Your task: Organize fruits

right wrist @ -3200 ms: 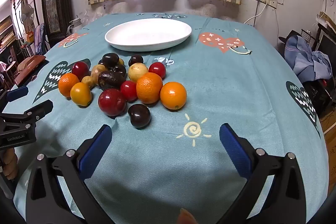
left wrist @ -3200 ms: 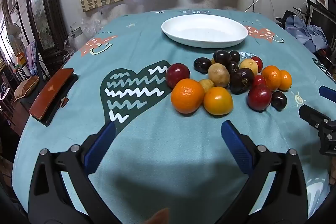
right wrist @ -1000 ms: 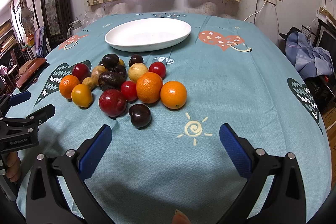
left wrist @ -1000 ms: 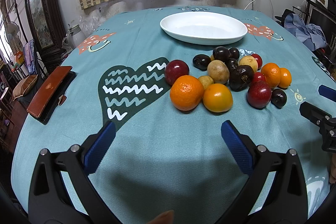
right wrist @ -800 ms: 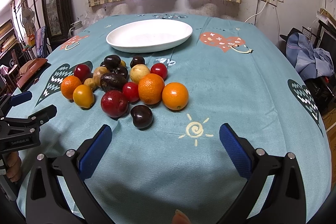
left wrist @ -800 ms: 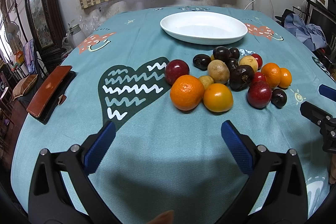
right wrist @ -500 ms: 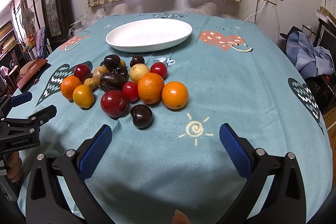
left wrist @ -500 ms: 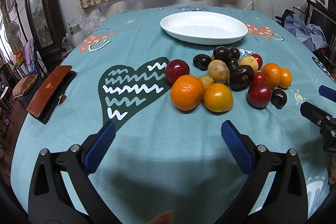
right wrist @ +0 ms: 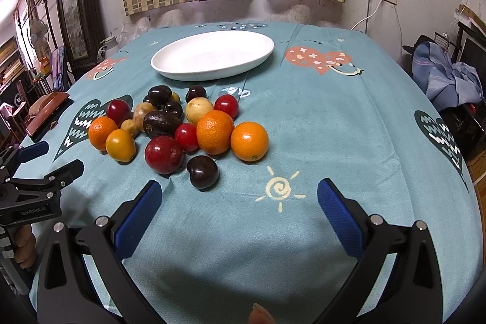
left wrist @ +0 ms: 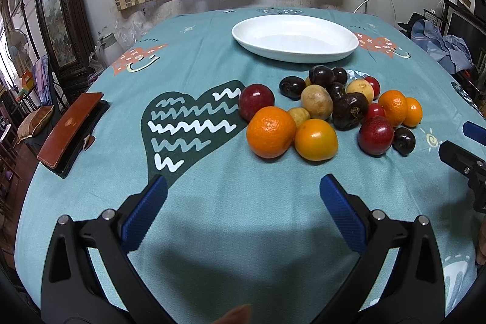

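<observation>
A pile of fruit lies on the teal tablecloth: oranges, red plums, dark plums and pale round fruits. Behind the pile sits an empty white oval plate. My left gripper hovers open in front of the pile's left side, holding nothing. My right gripper stands open before the pile's right side, also empty, with the dark plum just ahead of its left finger.
A brown leather case lies near the table's left edge. Each gripper shows at the side of the other's view. Clothes lie heaped on furniture right of the table. Curtains hang behind.
Both views have shifted only slightly over the last second; the fruit and plate stay where they were, and both grippers remain open.
</observation>
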